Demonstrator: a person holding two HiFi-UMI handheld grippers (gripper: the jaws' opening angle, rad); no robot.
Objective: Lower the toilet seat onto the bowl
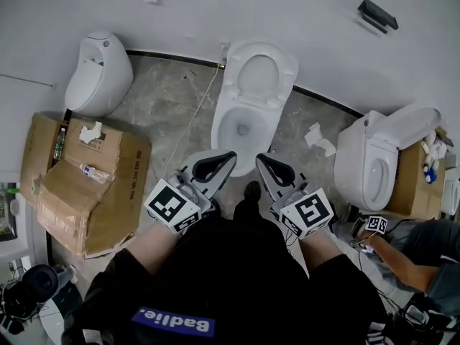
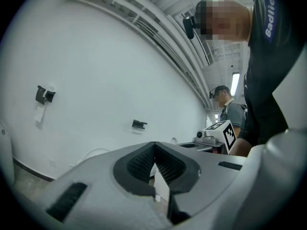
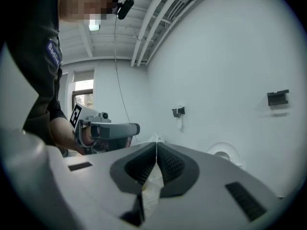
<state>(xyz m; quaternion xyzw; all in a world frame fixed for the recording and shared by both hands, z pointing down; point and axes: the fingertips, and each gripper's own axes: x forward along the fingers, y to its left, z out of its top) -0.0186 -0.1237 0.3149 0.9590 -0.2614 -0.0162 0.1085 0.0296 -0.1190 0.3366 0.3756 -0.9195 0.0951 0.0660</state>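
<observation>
Finds the toilet seat raised, tipped back against the white wall, not down on the bowl that lies open below it. Places the left gripper and the right gripper side by side just short of the bowl's near rim, apart from it and pointing toward it. Reads both sets of jaws as closed together on nothing: ridged black pads meeting at the tips in the left gripper view, and pads meeting the same way in the right gripper view.

Takes the floor layout from the head view alone:
- a rounded white fixture to the left
- a 2nd toilet to the right
- a flattened cardboard box at the left, carrying a plastic bottle
- crumpled paper on the stone floor, between the middle bowl and the 2nd toilet
- a thin cable crossing the floor left of the bowl
- another person's forearm at the lower right

Takes from the gripper views what the head view lacks, namely ceiling pipes overhead. Shows in the right gripper view the left gripper side-on at the left, and a pale ring low against the wall between 2 black brackets, apparently the seat. Shows in the left gripper view the right gripper's marker cube, with a bystander behind it.
</observation>
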